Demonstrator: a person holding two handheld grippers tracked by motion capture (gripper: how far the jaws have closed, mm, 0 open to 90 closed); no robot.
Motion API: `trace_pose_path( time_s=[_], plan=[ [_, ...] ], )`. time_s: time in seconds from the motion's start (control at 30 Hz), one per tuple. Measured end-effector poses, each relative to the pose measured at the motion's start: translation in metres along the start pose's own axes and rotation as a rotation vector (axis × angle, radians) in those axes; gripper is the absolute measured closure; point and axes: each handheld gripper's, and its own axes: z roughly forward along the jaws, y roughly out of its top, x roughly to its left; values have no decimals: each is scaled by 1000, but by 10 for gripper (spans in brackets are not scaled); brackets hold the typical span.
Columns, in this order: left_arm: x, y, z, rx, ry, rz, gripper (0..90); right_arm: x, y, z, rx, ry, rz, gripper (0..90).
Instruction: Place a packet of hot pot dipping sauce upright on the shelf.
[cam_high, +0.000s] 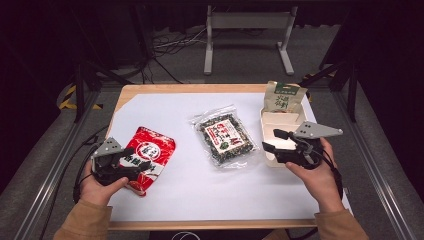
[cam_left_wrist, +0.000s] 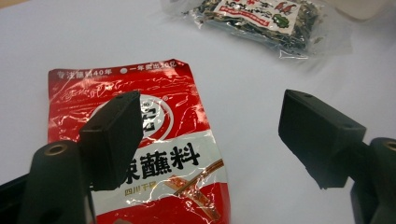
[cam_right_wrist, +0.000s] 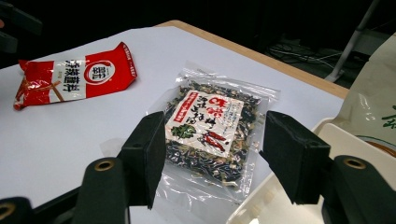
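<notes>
A red and white sauce packet (cam_high: 148, 156) lies flat at the left of the white sheet; my left gripper (cam_high: 134, 159) hovers over its near end, jaws open and holding nothing. Between the jaws in the left gripper view the packet (cam_left_wrist: 154, 140) shows its label. A clear bag of dark dried mix (cam_high: 224, 135) rests in the middle. My right gripper (cam_high: 274, 141) is open above a cream tray (cam_high: 267, 120) at the right, pointing toward that bag (cam_right_wrist: 210, 130). The red packet (cam_right_wrist: 74, 74) lies farther off in the right gripper view.
A green and beige pouch (cam_high: 284, 97) stands against the tray's far end. The white sheet (cam_high: 200, 190) covers a wooden table (cam_high: 190, 88). A metal frame and cables lie on the floor beyond the table. The tray's rim (cam_right_wrist: 261, 200) is under my right gripper.
</notes>
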Motion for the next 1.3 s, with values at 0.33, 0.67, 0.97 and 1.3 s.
trace_pose_path(
  time_s=[0.33, 0.67, 0.97, 1.3],
  plan=[
    [-1, 8, 0, 58, -40, 93, 232, 12, -4, 10, 25, 38, -26, 411],
    [22, 16, 0, 63, -9, 11, 271, 24, -8, 21, 32, 108, -33, 429],
    [45, 28, 6, 52, 24, -51, 286, 25, -12, 27, 30, 144, 4, 423],
    [80, 42, 26, 42, 86, -65, 317, 23, -12, 26, 17, 137, 10, 422]
  ],
)
